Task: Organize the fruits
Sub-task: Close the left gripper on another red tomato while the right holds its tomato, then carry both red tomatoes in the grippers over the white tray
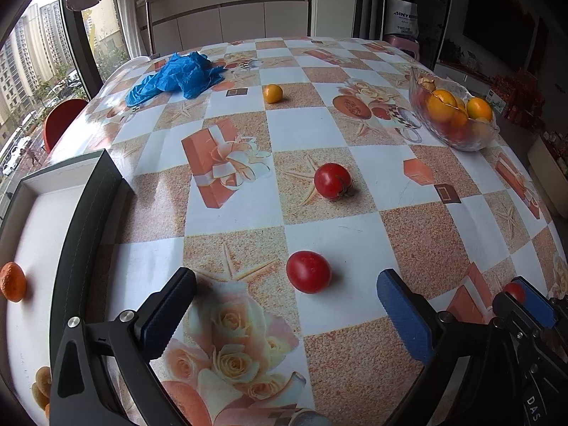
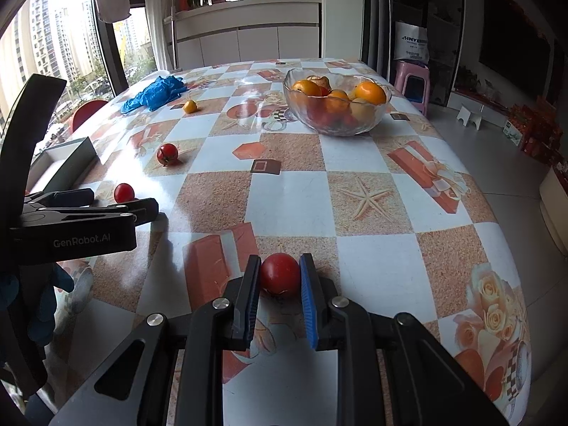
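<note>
My left hand-held gripper (image 1: 285, 305) gapes wide, tomato (image 1: 308, 272) dead ahead between its tips; the right (image 2: 278, 277) grips another.

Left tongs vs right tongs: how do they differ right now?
The left tongs stand wide open and empty; the right tongs are shut on a tomato. The left tongs have another tomato lying free on the table just ahead of their tips; the right tongs have theirs pinched between the pads. Both point down at the table.
</note>
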A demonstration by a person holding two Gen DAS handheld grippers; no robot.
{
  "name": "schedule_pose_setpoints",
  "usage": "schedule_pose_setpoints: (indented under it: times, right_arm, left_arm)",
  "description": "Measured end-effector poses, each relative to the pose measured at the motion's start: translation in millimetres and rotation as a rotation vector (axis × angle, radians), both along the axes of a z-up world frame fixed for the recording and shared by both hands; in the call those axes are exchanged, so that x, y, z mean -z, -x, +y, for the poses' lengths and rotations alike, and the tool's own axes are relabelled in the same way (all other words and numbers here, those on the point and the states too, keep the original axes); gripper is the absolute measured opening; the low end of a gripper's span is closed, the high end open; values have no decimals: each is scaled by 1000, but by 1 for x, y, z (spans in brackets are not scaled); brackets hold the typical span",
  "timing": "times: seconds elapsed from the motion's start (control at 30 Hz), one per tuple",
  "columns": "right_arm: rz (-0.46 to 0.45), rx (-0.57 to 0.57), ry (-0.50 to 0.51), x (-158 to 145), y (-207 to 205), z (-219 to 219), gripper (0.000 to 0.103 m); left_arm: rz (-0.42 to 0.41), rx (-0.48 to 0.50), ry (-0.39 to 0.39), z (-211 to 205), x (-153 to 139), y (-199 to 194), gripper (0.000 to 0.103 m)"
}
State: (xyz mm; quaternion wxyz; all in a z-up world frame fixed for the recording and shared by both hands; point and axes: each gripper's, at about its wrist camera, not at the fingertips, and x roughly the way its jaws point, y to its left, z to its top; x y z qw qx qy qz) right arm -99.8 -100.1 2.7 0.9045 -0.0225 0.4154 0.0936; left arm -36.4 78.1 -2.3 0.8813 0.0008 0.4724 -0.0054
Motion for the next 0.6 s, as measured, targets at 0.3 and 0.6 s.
schedule_pose_setpoints:
  times: [0.3,0.6]
  right_arm:
    - [-10,-2,-10,0,2,-2,24]
    - [-12,-1,-5,0,2,-1,24]
  left_arm:
    - [-32,93,15,-18,-11,8,25]
    - [-13,92,53,-9,-13,12,22]
